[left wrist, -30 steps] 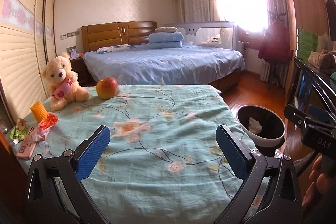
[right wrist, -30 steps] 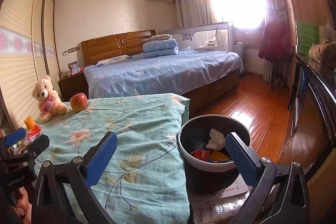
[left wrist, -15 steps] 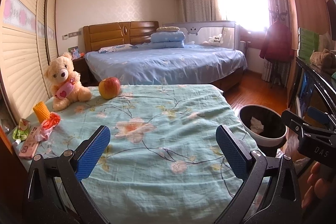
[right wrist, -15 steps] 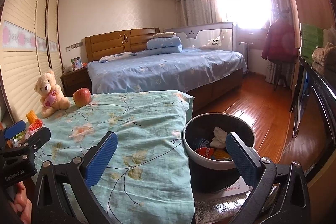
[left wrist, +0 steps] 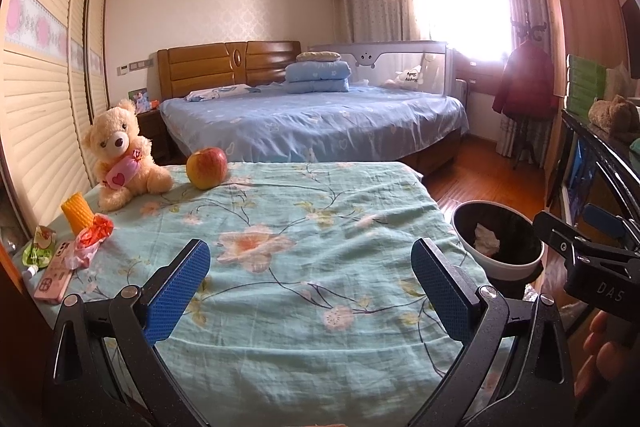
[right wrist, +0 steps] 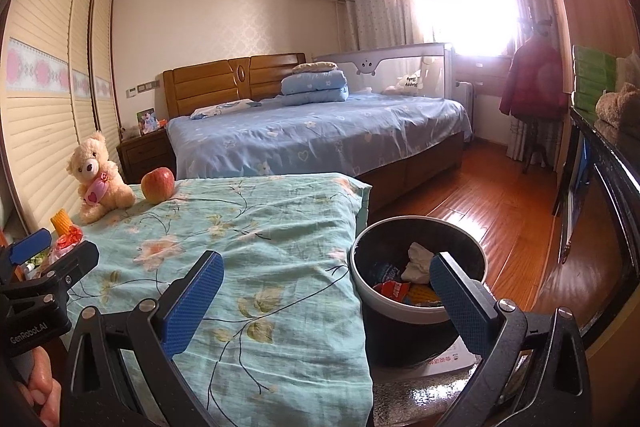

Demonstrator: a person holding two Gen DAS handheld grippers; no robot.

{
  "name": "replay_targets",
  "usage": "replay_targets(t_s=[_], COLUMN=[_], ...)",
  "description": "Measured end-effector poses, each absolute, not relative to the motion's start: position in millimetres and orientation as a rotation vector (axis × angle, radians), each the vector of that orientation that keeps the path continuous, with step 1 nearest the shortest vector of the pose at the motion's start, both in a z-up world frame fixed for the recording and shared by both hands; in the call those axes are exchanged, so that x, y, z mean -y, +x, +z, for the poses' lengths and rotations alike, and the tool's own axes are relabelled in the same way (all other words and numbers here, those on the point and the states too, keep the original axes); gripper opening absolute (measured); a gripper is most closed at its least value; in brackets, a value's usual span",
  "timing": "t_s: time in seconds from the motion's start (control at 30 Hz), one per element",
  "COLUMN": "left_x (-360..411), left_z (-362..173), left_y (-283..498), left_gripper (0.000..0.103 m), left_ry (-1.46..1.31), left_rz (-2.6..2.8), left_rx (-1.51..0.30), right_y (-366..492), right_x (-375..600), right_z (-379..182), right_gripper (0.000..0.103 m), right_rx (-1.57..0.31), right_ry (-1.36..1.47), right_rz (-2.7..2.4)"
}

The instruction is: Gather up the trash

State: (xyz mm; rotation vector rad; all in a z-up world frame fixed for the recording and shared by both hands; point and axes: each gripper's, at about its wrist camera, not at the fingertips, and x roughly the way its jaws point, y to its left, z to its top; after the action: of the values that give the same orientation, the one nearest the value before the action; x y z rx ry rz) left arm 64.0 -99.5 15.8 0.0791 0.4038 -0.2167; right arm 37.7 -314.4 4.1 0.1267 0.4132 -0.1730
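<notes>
Both grippers, left (left wrist: 310, 277) and right (right wrist: 326, 293), have drawn back wide open and empty, the black white-rimmed trash bin (right wrist: 416, 311) holding wrappers while a red crumpled wrapper (left wrist: 93, 235) awaits on the floral cloth (left wrist: 320, 227).

Each gripper, left gripper (left wrist: 310, 277) and right gripper (right wrist: 326, 289), has 2 blue textured pads on black speckled arms with silver screws; white "GenRobot.AI" and "DAS" markings show.
</notes>
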Motion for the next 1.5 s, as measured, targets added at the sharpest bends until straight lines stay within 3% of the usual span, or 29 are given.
replay_targets(t_s=[1.5], left_x=[104.7], left_z=[13.2], left_y=[65.2], left_gripper=[0.103], left_ry=[0.088], left_rz=[-0.223], left_rx=[-0.407], right_y=[35.3], right_x=[312.7], right_z=[6.7], right_gripper=[0.103], right_rx=[-0.412], right_ry=[0.126], right_rz=[-0.160])
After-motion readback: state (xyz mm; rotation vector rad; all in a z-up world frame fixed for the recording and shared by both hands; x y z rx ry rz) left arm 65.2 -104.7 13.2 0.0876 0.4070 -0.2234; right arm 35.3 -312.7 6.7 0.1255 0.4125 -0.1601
